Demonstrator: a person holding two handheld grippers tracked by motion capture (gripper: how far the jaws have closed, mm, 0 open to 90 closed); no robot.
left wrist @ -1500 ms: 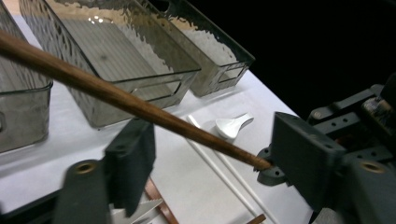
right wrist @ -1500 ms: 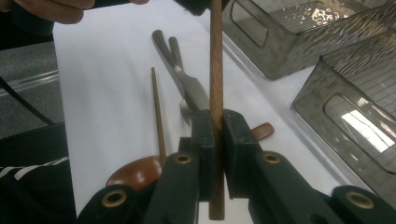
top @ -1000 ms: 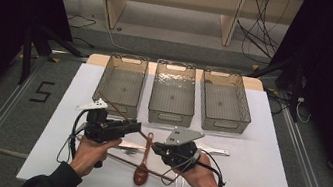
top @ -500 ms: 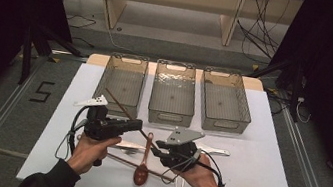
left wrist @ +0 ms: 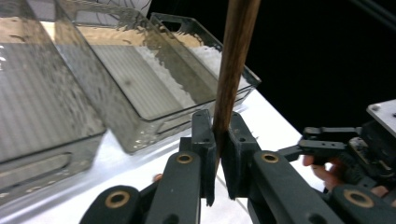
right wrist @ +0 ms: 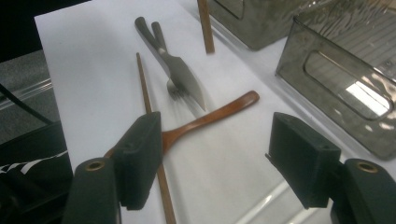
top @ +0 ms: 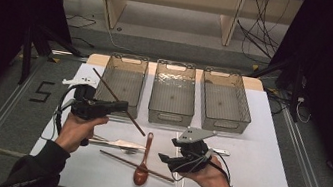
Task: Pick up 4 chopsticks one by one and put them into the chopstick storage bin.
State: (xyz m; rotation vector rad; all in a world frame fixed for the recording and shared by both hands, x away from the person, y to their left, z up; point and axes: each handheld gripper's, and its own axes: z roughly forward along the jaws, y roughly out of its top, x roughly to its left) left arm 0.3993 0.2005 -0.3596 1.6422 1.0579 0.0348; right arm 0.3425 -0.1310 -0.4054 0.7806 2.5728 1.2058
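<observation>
My left gripper (top: pixel 123 106) is shut on a dark wooden chopstick (top: pixel 117 101), held slanted in the air in front of the left clear bin (top: pixel 141 89). Up close, its jaws (left wrist: pixel 218 154) pinch the chopstick (left wrist: pixel 231 84) near its lower end. My right gripper (top: pixel 167 160) hovers low over the table at the front right; its jaws (right wrist: pixel 215 158) have just been opening and stand wide with nothing gripped. Below them lie a wooden spoon (right wrist: pixel 219 112) and a second chopstick (right wrist: pixel 147 98).
Three clear bins stand in a row at the back: left, middle (top: pixel 169 119) and right (top: pixel 222 125). A fork and knife (top: pixel 116 142) lie beside the spoon (top: pixel 143 165) and the loose chopstick (top: pixel 133 165) on the white table (top: pixel 262 179).
The left gripper has lifted the chopstick off the table and moved up and back toward the left bin. The right hand has stayed in place.
</observation>
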